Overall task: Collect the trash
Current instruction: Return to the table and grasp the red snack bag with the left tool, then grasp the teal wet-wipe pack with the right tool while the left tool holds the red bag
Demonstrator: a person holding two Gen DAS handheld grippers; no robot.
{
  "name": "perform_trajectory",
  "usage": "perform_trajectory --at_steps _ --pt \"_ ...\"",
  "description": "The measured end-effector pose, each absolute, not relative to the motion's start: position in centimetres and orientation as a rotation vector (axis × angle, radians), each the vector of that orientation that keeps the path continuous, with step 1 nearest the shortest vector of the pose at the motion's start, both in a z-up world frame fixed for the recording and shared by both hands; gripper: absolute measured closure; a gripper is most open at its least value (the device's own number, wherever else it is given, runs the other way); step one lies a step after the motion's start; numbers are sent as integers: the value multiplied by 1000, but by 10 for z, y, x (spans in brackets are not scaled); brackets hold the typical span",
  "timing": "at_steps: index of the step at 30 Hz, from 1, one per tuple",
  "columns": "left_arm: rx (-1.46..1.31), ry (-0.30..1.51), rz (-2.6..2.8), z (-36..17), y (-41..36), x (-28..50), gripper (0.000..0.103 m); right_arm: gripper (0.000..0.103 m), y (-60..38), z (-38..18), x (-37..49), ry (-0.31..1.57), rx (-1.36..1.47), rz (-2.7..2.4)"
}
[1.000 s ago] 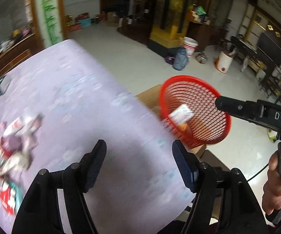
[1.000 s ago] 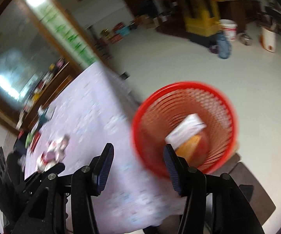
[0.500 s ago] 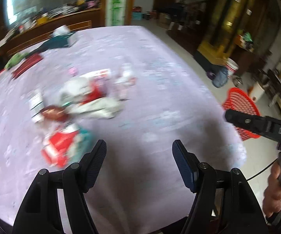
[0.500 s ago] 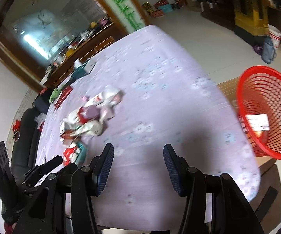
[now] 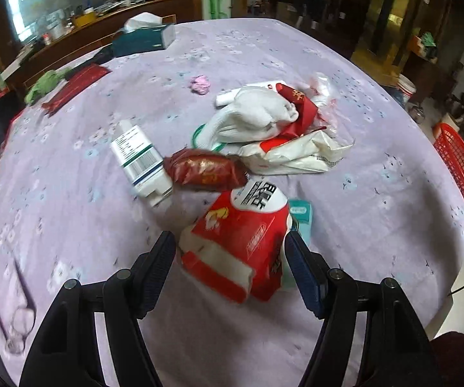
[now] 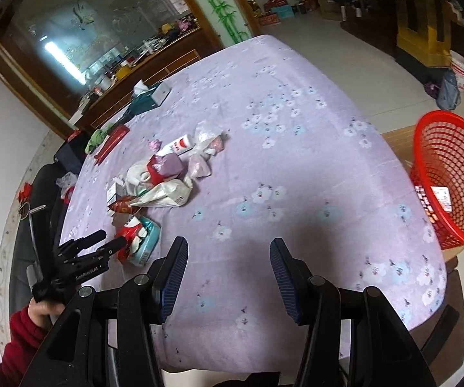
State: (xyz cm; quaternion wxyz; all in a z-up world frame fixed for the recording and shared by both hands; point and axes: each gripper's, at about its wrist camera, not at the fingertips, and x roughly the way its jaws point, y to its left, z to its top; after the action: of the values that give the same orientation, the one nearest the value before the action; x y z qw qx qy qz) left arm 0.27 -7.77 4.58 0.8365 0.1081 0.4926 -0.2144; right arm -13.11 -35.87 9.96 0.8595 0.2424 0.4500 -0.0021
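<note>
Left wrist view: the left gripper point(image 5: 230, 262) has its jaws spread wide around a red-and-white packet point(image 5: 238, 245) at the near edge of the trash pile point(image 5: 264, 135) on the purple-clothed bench point(image 5: 377, 200). The right gripper point(image 6: 228, 269) hangs released over bare cloth, the red basket point(image 6: 454, 174) beyond the bench edge.

One red basket point(image 6: 451, 177); one tissue box point(image 5: 143, 40); two tongs point(image 5: 232, 258) point(image 6: 228, 267)

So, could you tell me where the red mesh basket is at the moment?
The red mesh basket sits off the table's right edge in the right wrist view, and shows at the far right of the left wrist view.
</note>
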Motion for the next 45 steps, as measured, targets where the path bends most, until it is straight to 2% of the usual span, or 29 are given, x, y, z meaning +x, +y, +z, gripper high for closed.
perform_trajectory --at_steps 10,12,14,17,20,31,42,44,45 --pt "232 1086 -524 15 -86 29 32 46 -376 111 -150 915 527 -112" --pt "184 1088 -534 13 -82 31 36 46 -375 112 -150 917 526 -116" --pt "162 1078 -531 15 -80 30 45 46 -372 113 -149 920 519 -113" --pt "135 1063 -536 19 -77 25 53 46 -362 114 -142 930 501 -89" --pt "97 1049 -532 23 -70 18 55 46 -349 113 -133 942 479 -57" --pt "-9 976 -486 56 -23 -36 55 46 -270 98 -84 1025 429 190" --pt "-23 952 -334 60 33 -66 55 46 -197 35 -20 1224 538 265" --pt "-32 952 -326 60 41 -70 55 43 -190 26 -11 1248 543 228" --pt "-34 950 -320 60 45 -71 55 38 -188 23 -7 1254 546 219"
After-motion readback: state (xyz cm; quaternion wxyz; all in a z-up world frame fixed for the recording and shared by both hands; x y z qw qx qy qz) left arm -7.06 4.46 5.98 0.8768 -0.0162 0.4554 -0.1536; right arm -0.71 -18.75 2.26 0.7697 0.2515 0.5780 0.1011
